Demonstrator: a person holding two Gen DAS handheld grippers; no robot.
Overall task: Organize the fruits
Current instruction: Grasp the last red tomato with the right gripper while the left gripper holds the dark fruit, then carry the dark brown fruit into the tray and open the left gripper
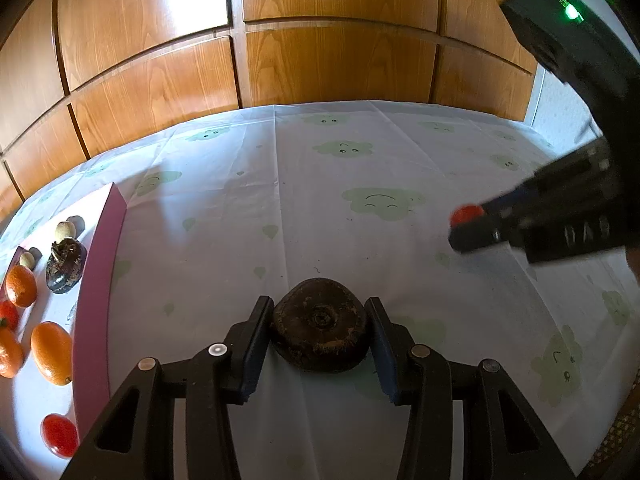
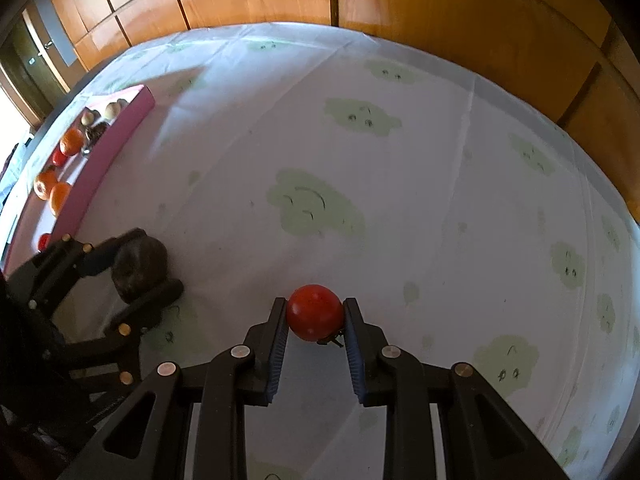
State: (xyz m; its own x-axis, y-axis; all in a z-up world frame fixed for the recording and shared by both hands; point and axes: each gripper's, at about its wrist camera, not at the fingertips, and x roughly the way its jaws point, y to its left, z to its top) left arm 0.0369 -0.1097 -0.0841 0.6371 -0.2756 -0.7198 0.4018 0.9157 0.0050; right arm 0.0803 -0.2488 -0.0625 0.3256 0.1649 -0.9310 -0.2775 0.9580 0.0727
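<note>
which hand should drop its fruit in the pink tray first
Left, probably. The left hand-held gripper grips the dark fruit right beside the pink tray; the right hand-held gripper, gripping the red fruit, is farther away.

- Dark round fruit (image 1: 319, 335) sits on the worktop (image 1: 304, 208) between the left tool's (image 1: 318, 338) fingers.
- Tray (image 1: 100, 280) of fruits lies left of that tool.
- Small tomato (image 2: 315, 317) sits between the right tool's (image 2: 315, 322) fingers, well right of the left tool.
</note>
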